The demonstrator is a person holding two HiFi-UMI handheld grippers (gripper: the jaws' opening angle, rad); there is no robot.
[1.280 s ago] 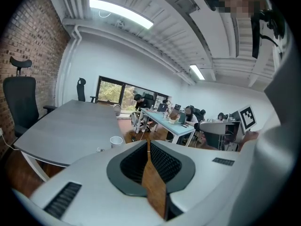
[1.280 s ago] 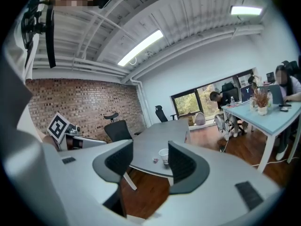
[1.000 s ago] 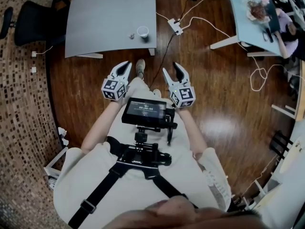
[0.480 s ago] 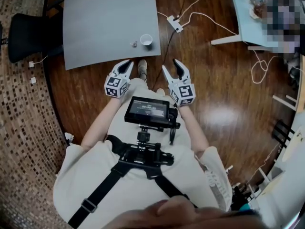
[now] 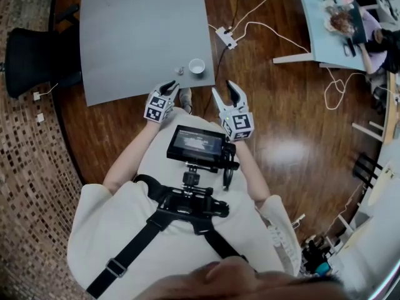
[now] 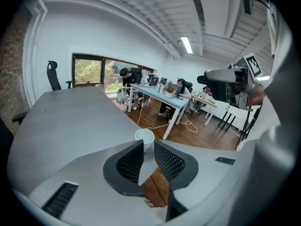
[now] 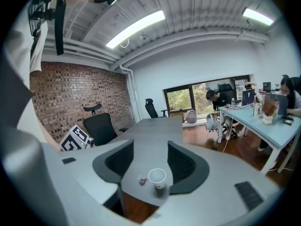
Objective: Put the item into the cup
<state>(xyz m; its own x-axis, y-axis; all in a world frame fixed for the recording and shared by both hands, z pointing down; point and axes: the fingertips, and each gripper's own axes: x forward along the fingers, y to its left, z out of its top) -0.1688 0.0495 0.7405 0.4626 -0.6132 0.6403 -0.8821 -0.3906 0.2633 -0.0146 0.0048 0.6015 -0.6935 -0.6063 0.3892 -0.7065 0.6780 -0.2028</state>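
Head view: cup (image 5: 197,65) and item (image 5: 180,70) sit by the tabletop's (image 5: 137,36) near right corner; left claw (image 5: 169,87) has just been opening, right claw (image 5: 223,88) spread, both empty.

The item (image 5: 180,70) beside the cup (image 5: 197,66) is showing too small to name in the head view. In the right gripper view it is appearing only as a clear speck with a reddish bit. In the left gripper view the cup's lower part is lying out of sight, and the item with it. The grey table (image 5: 137,36) and the blue table (image 5: 325,36) are running off the top edge. A shoe (image 5: 185,95) is peeking out, half covered.
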